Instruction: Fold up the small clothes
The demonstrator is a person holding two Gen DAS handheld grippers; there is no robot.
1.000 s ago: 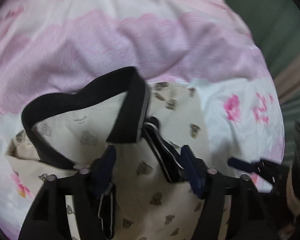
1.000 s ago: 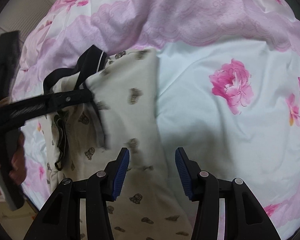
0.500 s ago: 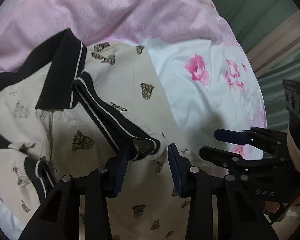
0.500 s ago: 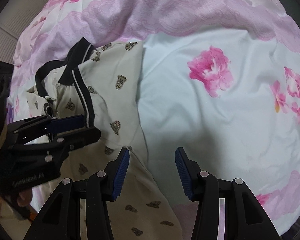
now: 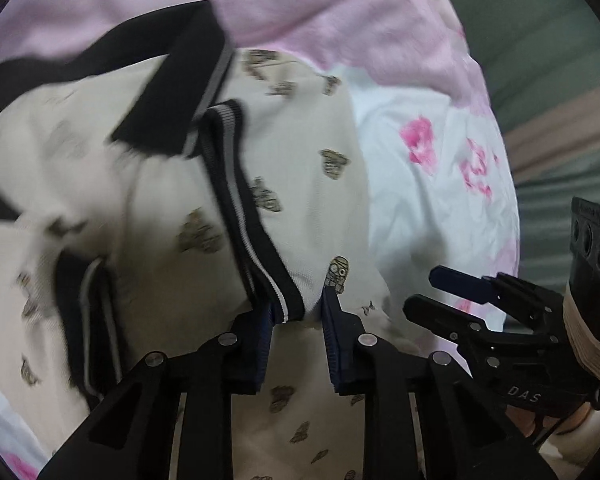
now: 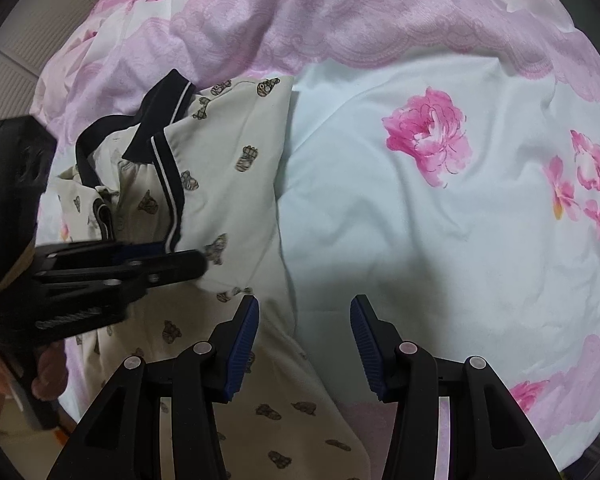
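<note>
A small cream polo shirt (image 5: 300,152) with brown prints, black collar (image 5: 172,92) and black-striped sleeve cuffs lies on the bed; it also shows in the right wrist view (image 6: 228,184). My left gripper (image 5: 296,308) is shut on the black-and-white sleeve cuff (image 5: 284,300), folded over the shirt body. In the right wrist view the left gripper (image 6: 172,260) sits over the shirt's middle. My right gripper (image 6: 304,320) is open and empty, just above the shirt's right edge near the hem; it shows in the left wrist view (image 5: 448,292) at the right.
The shirt lies on a white quilt with pink flowers (image 6: 424,140) and a pink lace band (image 6: 340,28) at the back. Green and beige striped cloth (image 5: 556,92) lies past the bed's right edge. A pale wall (image 6: 32,56) is at far left.
My left gripper has closed tighter on the sleeve cuff and carried it across the shirt toward its right side. The right gripper has stayed open and shifted slightly right.
</note>
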